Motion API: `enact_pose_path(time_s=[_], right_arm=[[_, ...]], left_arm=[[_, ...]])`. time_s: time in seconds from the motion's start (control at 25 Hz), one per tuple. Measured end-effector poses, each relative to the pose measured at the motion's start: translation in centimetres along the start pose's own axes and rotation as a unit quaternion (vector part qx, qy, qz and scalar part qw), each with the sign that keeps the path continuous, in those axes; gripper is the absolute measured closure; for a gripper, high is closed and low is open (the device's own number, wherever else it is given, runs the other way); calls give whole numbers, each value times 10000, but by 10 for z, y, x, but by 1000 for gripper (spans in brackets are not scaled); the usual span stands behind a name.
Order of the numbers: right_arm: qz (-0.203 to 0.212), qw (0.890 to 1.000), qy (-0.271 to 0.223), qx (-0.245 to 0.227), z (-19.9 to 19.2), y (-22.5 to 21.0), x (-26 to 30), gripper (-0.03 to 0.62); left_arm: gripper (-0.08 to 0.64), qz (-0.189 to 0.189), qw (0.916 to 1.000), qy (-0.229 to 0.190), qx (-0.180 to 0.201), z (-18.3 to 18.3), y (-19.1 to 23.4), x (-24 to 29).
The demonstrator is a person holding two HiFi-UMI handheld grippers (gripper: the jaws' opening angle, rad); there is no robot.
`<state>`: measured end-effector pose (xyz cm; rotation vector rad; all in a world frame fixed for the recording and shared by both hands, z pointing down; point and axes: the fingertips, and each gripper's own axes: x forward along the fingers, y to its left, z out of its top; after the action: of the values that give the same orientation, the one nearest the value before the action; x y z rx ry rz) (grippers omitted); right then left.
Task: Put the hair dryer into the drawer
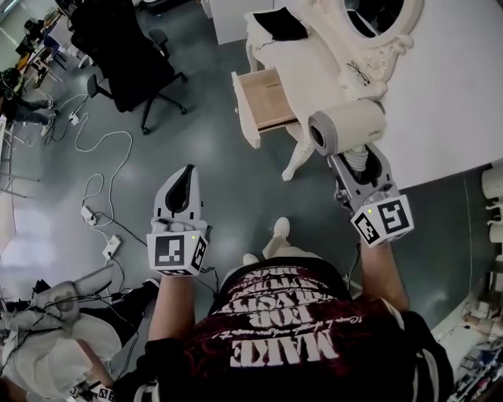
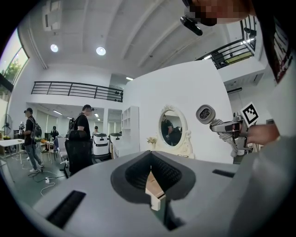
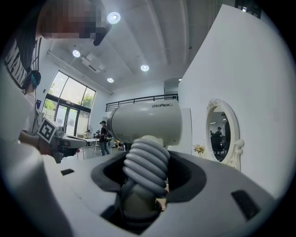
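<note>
The head view looks steeply down from above the drawer (image 1: 266, 100). The left gripper view and right gripper view both face level toward the mirror (image 2: 172, 127) above it.

the rear of the drawer (image 1: 266, 102) lies hidden under the dressing table (image 1: 314, 56). the hair dryer (image 3: 145, 122) has its handle base buried inside the right gripper (image 3: 144, 175). a dark item (image 1: 280, 23) on the table, perhaps cloth, is too small to tell.

Dark red T-shirt (image 1: 306, 338) — white lettering; white shoes (image 1: 277, 234).
</note>
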<state>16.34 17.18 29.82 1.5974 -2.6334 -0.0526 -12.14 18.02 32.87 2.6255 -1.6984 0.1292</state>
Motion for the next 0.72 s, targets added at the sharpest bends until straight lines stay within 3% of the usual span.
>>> enact_pose_path(time_s=[0.72], right_arm=[[63,9997,218,118,-14,-44,39,354]], left_arm=[[555,-110,9999,86,-48,-6,-1,74]])
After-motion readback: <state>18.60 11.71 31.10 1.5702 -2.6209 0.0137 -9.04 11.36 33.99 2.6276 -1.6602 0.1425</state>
